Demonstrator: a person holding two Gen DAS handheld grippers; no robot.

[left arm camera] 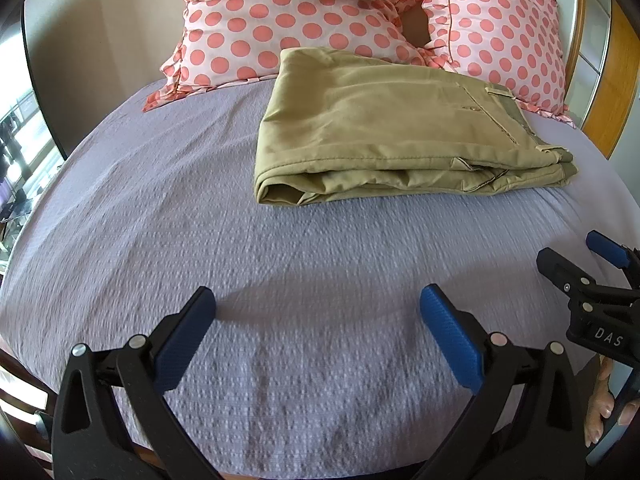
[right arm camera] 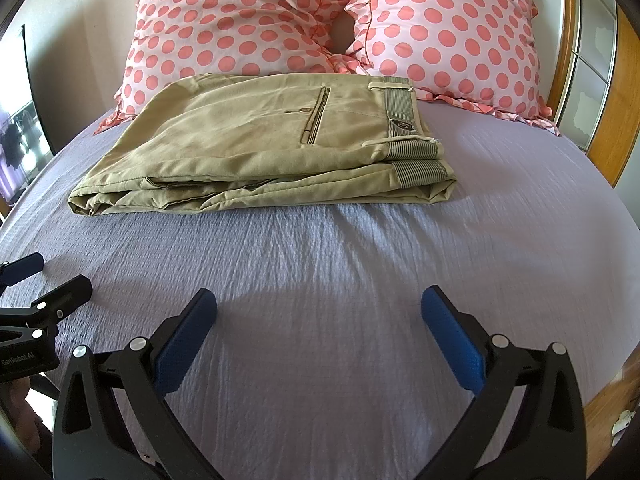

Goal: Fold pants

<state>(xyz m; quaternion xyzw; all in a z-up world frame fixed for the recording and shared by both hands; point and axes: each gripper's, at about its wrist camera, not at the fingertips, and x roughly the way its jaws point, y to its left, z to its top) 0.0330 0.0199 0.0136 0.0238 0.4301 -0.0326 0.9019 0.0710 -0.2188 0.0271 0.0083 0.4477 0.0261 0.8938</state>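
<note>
Khaki pants [left arm camera: 384,132] lie folded into a compact stack on the lilac bedspread [left arm camera: 280,264], just in front of the pillows; in the right wrist view the pants [right arm camera: 248,148] show a back pocket and striped waistband at the right. My left gripper [left arm camera: 318,304] is open and empty, hovering over bare bedspread well short of the pants. My right gripper [right arm camera: 319,304] is open and empty too, also short of the pants. Each gripper shows at the edge of the other's view: the right one [left arm camera: 592,264] and the left one [right arm camera: 48,276].
Two pink pillows with coral dots, the left pillow [right arm camera: 236,20] and the right pillow [right arm camera: 448,32], lean at the head of the bed. A wooden frame [right arm camera: 616,128] runs along the right side. A window [left arm camera: 20,136] is at the left.
</note>
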